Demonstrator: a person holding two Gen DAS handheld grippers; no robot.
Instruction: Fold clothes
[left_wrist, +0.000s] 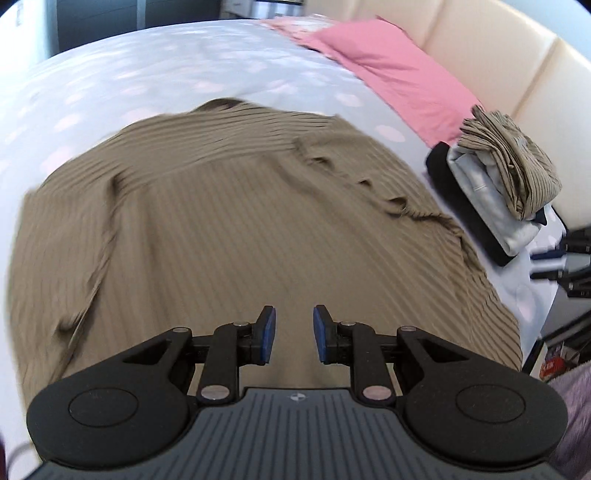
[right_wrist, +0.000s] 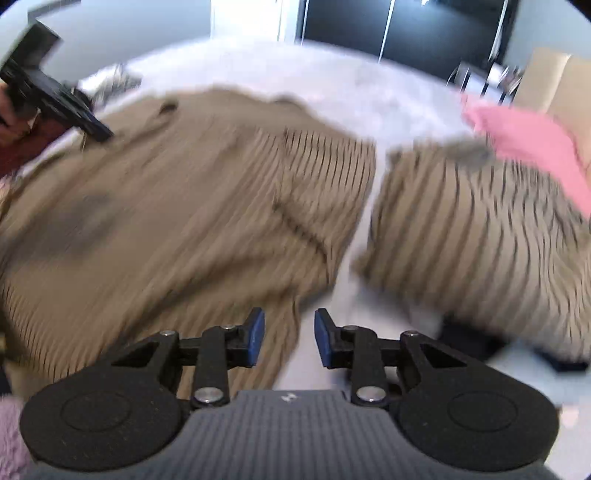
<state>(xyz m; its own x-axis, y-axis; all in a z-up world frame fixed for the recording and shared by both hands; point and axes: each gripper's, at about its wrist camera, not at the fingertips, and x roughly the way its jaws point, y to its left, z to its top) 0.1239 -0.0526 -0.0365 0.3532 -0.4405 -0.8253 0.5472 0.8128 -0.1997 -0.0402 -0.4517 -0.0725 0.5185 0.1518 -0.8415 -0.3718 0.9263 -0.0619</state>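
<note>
Here, a tan striped shirt (left_wrist: 229, 221) lies spread on the bed (left_wrist: 110, 74); the left hand-held gripper (left_wrist: 294, 334) hovers released above its hem; the right hand-held gripper (right_wrist: 289, 338), also released, hovers over its edge; folded clothes (left_wrist: 502, 177) sit at two o'clock.

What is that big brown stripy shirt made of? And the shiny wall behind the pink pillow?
The brown striped shirt looks like thin, soft woven cloth, matte: it wrinkles and lies limp on the bed. The cream headboard looks like padded leather or faux leather: smooth, faintly glossy panels with seams. Which one, I cannot tell.
</note>
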